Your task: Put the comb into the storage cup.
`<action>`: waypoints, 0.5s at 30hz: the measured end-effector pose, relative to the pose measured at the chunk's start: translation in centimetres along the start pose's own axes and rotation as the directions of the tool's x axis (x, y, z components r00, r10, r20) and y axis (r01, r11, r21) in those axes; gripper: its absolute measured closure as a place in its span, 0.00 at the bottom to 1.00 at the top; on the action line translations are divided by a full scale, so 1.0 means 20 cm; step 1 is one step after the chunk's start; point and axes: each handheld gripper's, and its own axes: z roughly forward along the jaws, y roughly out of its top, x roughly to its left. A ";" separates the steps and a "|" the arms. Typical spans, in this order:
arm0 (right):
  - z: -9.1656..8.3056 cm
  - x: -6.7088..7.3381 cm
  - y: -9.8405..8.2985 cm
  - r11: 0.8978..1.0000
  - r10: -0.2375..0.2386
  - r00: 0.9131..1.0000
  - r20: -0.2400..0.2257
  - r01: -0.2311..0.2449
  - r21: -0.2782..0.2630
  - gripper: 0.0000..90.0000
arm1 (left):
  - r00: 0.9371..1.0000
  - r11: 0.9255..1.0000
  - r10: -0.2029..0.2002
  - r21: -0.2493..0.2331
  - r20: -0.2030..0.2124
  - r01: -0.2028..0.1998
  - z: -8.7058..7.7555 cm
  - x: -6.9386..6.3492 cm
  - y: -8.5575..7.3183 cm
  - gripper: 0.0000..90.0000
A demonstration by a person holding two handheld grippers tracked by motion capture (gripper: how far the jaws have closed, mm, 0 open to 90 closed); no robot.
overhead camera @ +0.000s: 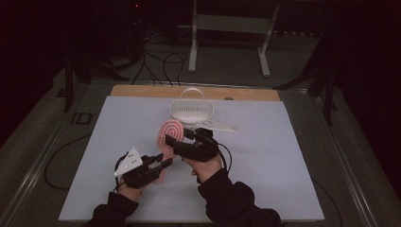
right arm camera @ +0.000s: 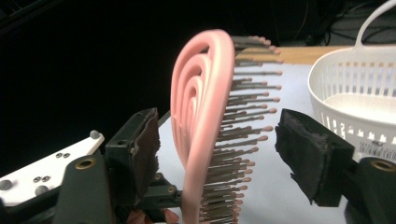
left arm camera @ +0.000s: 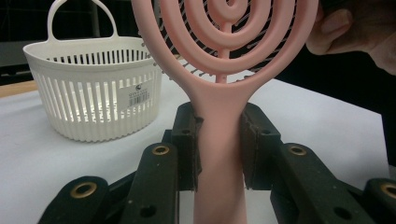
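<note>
The pink hairbrush looks light, stiff plastic; the plain neck is the safest hold, not the pin bristles. The left gripper clamps that neck, holding it upright above the table near the white slotted basket. The right gripper straddles the spiral head, jaws wide

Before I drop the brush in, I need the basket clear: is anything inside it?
In the right gripper view the white basket shows a bare patch of floor, with nothing on it. Its near wall hides the rest, so I cannot vouch for the whole inside.
</note>
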 end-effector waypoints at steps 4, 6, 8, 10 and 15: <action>0.02 0.00 -0.01 0.999 0.026 1.000 -0.006 -0.026 0.019 0.43 | 1.000 1.000 0.002 0.009 0.008 -0.002 0.00 0.00 0.00 0.79; 0.03 0.00 -0.01 0.999 0.036 0.999 -0.004 -0.035 0.024 0.47 | 1.000 1.000 0.000 0.010 0.011 0.000 0.01 0.00 0.00 0.79; 0.04 0.00 -0.02 0.999 0.041 0.999 -0.001 -0.041 0.030 0.53 | 1.000 1.000 0.001 0.014 0.013 -0.002 0.01 0.00 -0.01 0.79; 0.04 0.00 -0.02 0.999 0.045 0.999 0.007 -0.045 0.024 0.57 | 1.000 1.000 0.002 0.016 0.013 -0.002 0.01 0.00 -0.01 0.79; 0.05 0.00 -0.03 0.998 0.053 0.999 0.000 -0.053 0.022 0.67 | 1.000 1.000 -0.004 0.020 0.014 0.004 0.01 0.00 -0.01 0.79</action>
